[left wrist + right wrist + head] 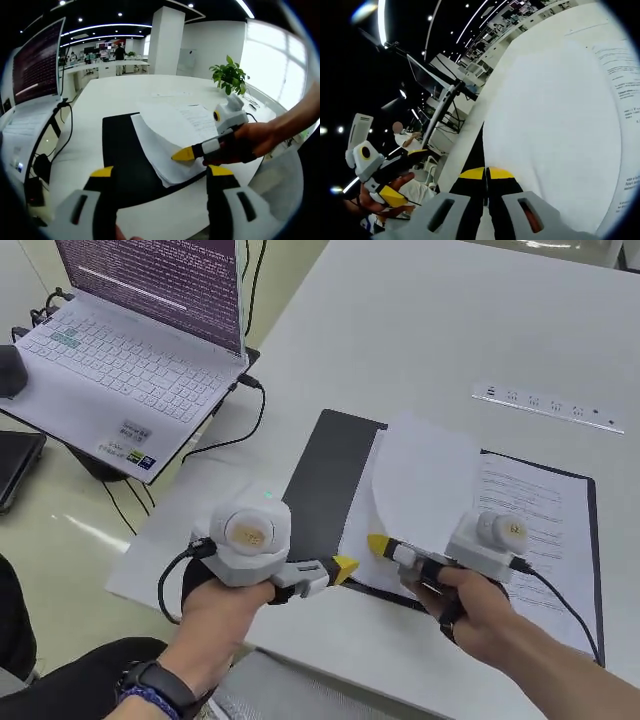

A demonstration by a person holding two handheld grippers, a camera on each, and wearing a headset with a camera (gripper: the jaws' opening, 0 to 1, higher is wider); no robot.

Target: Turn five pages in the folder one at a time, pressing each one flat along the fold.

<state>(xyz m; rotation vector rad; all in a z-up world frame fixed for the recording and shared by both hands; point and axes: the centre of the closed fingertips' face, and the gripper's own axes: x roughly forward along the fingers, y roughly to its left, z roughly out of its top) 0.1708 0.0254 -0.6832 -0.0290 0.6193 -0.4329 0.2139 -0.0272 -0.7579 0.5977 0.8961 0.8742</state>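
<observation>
the right claw [486, 174] is squeezed tight, its 2 yellow tips pressed together. it looks like it pinches the near edge of a white page [425, 475], though the tips hide the exact spot, so i am not fully sure. the page stands up off the folder [325, 480] and bends over in a soft curve, because it is held by 1 edge and the rest hangs loose. it is about halfway across, above the fold.

the left claw [161, 172] has its 2 tips spread wide and holds nothing. it hovers low, just in front of the folder's near edge, pointing at the black inside cover. i think it is there so it can press the page flat once the page lands on that side.

the folder lies open near the front edge of the white surface [400, 330]. its left half is bare black, and its right half shows a printed sheet [540, 520]. a laptop [140, 350] sits open well off to the left, and a white power strip [550, 405] lies farther back. both are out of the way, so the page has room to swing over.
</observation>
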